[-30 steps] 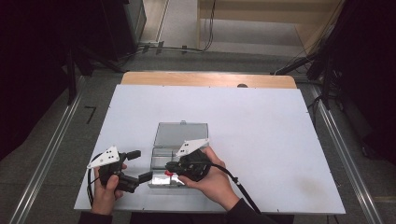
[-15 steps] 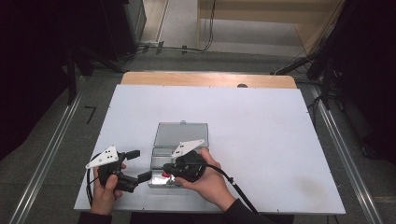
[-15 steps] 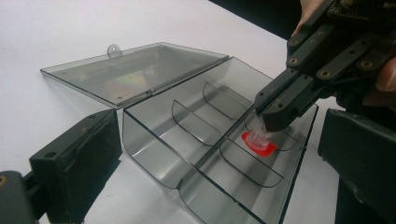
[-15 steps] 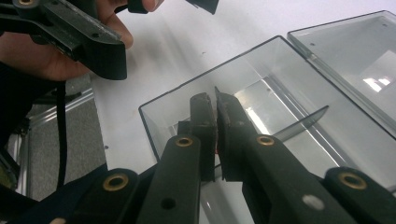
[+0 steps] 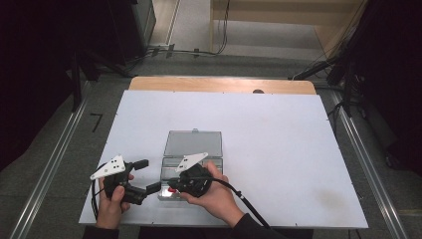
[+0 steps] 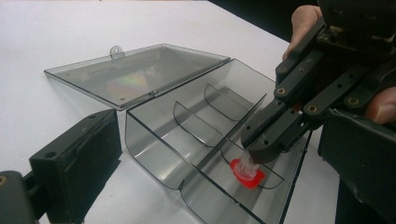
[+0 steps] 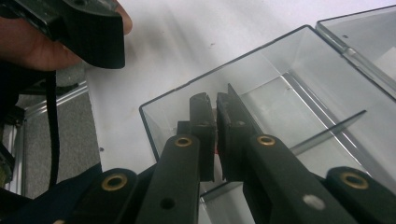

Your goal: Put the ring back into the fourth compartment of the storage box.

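Red-based clear part (image 6: 247,172): clamped in right tongs (image 6: 256,155), touching floor of near compartment of open clear box (image 5: 191,167) | left tongs (image 5: 147,175): apart, empty, just left of box | Progress: placed; release remains | bench (image 5: 278,129)

Right gripper (image 5: 171,188) is held by the right hand (image 5: 215,195), angled steeply down, jaws nearly shut with a small part pinched at the tips; left gripper (image 5: 149,175) is gripped by the left hand (image 5: 112,203), held level, jaws spread wide apart.
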Action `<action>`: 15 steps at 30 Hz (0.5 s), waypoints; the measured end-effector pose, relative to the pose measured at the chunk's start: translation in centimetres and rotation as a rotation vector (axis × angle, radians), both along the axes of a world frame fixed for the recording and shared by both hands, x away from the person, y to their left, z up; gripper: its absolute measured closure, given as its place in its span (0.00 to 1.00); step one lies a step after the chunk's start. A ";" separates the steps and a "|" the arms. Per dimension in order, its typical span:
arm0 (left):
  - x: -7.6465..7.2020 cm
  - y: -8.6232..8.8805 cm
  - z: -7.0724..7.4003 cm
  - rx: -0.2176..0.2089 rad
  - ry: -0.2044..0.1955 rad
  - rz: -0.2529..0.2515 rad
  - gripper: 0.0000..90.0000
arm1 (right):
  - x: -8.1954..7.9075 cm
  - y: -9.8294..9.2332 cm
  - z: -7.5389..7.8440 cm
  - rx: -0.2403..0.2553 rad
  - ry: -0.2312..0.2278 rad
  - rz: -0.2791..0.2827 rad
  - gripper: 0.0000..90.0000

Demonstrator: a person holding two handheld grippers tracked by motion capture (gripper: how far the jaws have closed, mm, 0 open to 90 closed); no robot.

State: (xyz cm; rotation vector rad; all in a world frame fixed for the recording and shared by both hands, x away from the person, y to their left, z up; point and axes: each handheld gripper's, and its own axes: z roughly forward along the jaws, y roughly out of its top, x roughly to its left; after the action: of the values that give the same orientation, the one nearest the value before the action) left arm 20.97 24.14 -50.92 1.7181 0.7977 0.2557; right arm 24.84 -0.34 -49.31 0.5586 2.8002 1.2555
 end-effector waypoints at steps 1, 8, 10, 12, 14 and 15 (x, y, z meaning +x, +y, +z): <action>0.0 0.0 0.0 -0.001 0.000 0.001 0.00 | 0.0 0.1 -0.1 0.004 -0.002 0.001 0.93; 0.1 0.0 -0.1 0.002 0.006 0.002 0.00 | 0.1 0.1 -0.1 0.032 0.008 -0.011 0.68; 0.1 0.0 -0.1 -0.001 0.006 0.004 0.00 | 0.2 -0.1 0.1 0.040 0.004 -0.019 0.64; 0.1 0.1 0.0 -0.002 0.005 0.006 0.00 | 0.3 -0.4 0.3 0.045 -0.020 -0.023 0.59; 0.1 0.1 0.0 0.001 0.005 0.008 0.00 | 0.4 -0.7 0.4 0.047 -0.058 -0.028 0.53; 0.1 0.1 0.0 0.001 0.006 0.011 0.00 | 0.5 -0.8 0.4 0.052 -0.081 -0.035 0.50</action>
State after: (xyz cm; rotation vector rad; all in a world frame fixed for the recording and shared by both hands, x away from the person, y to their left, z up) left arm 21.12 24.25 -50.95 1.7165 0.8112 0.2589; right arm 25.39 -1.17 -48.91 0.5436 2.6877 1.3173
